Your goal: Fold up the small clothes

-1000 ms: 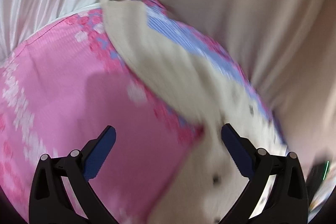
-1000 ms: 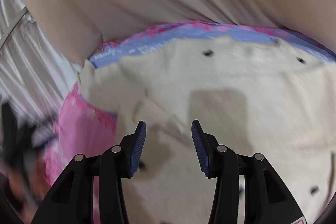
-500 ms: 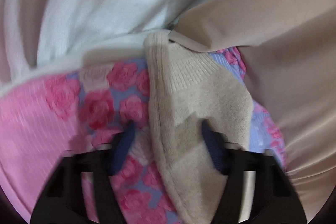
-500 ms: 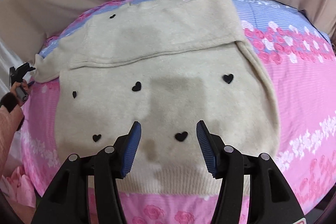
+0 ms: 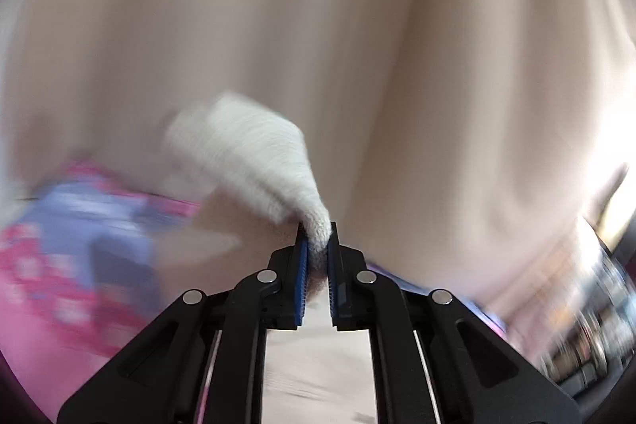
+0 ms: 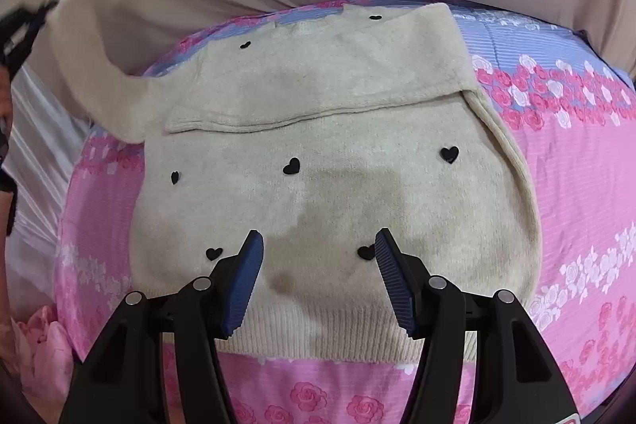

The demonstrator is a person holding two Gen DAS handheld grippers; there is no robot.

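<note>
Sweater (image 6: 330, 185) lies flat on the bed (image 6: 576, 185), one sleeve already folded across. Left gripper (image 5: 317, 245), jaws pinched on the other sleeve (image 5: 254, 161), apparently by the cuff; a thin grip may slip. Right gripper (image 6: 318, 253) hovers, jaws wide, empty.

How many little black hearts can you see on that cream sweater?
7 on the sweater: two near the collar, three across the middle, two low by the right gripper, one partly behind a finger. Folds may hide more.

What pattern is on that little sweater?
The sweater is plain cream knit, dotted with small black hearts. The right wrist view shows it best.
</note>
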